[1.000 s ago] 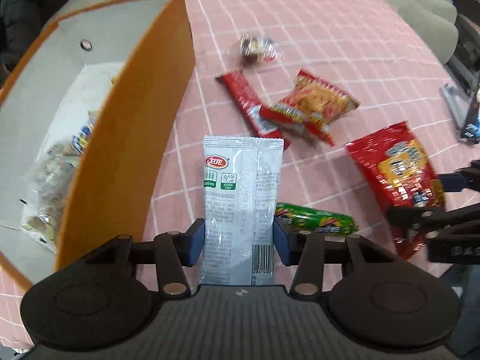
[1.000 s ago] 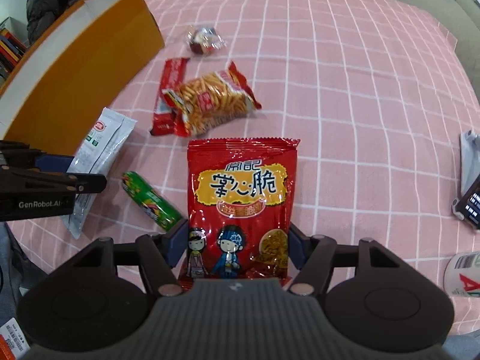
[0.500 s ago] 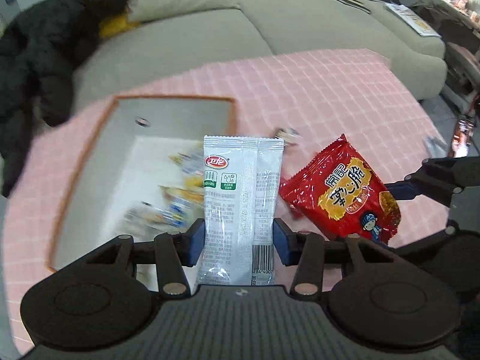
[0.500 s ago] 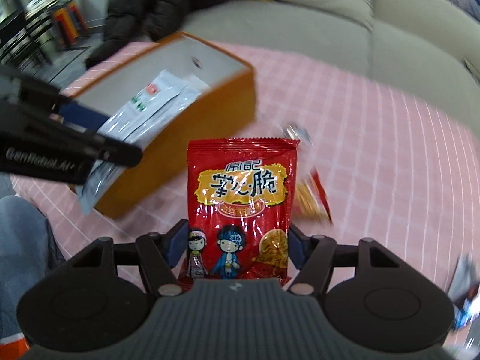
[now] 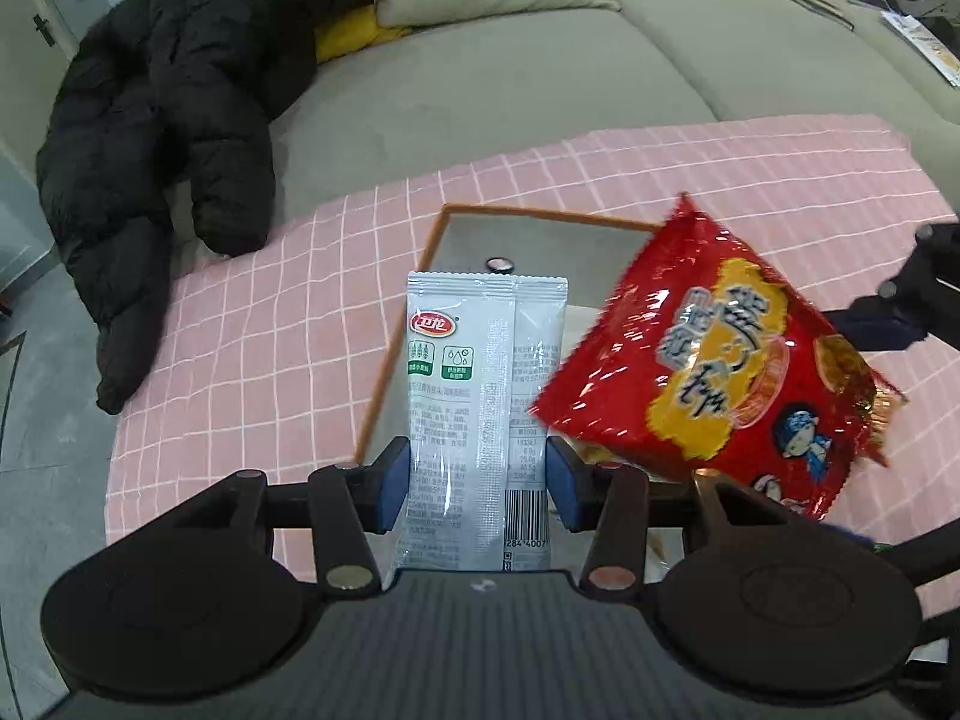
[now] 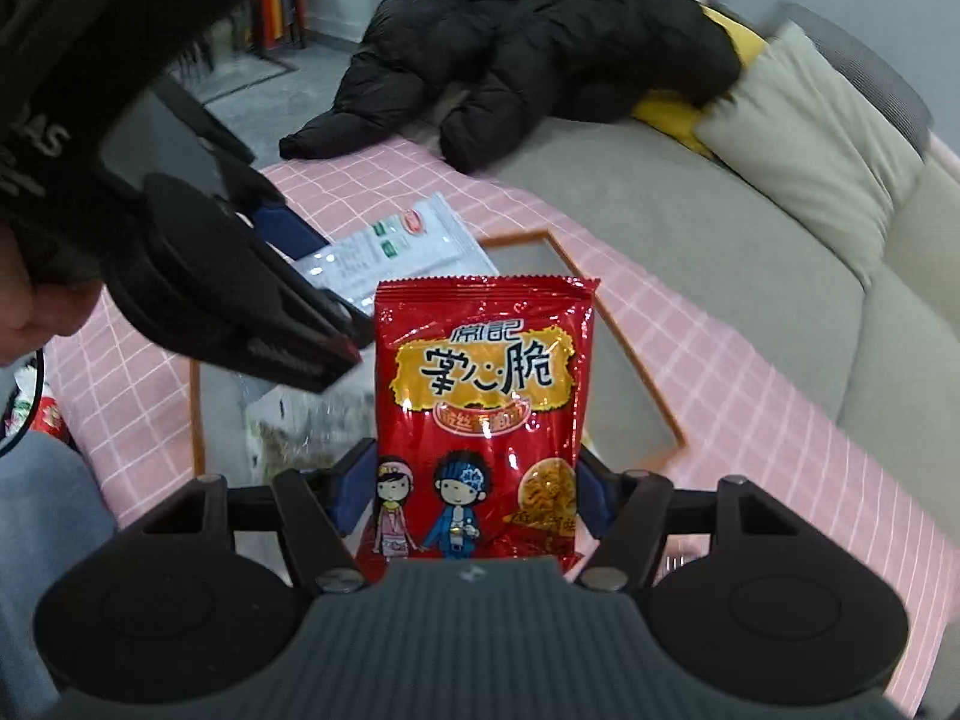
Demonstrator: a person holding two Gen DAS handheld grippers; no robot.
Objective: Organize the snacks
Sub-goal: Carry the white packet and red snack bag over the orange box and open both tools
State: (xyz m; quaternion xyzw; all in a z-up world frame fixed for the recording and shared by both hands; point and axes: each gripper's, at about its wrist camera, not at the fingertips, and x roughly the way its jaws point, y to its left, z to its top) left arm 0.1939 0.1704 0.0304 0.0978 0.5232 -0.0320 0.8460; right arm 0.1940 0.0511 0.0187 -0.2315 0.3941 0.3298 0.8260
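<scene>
My left gripper (image 5: 478,483) is shut on a white snack sachet (image 5: 480,384) with a red logo and holds it above the orange-rimmed box (image 5: 408,312). My right gripper (image 6: 474,498) is shut on a red noodle-snack bag (image 6: 480,408) and holds it over the same box (image 6: 654,396). In the left wrist view the red bag (image 5: 720,372) hangs just right of the sachet. In the right wrist view the sachet (image 6: 396,246) and the left gripper (image 6: 288,240) sit to the upper left. Packets (image 6: 300,426) lie inside the box.
The box stands on a pink checked cloth (image 5: 252,360). Behind it is a grey sofa (image 5: 480,78) with a black puffer jacket (image 5: 174,96), a yellow item and a pale cushion (image 6: 810,120). A person's hand (image 6: 36,312) holds the left gripper.
Both grippers have lifted their packets off the cloth and swung them over the open box. The loose snacks on the cloth have dropped out of view.
</scene>
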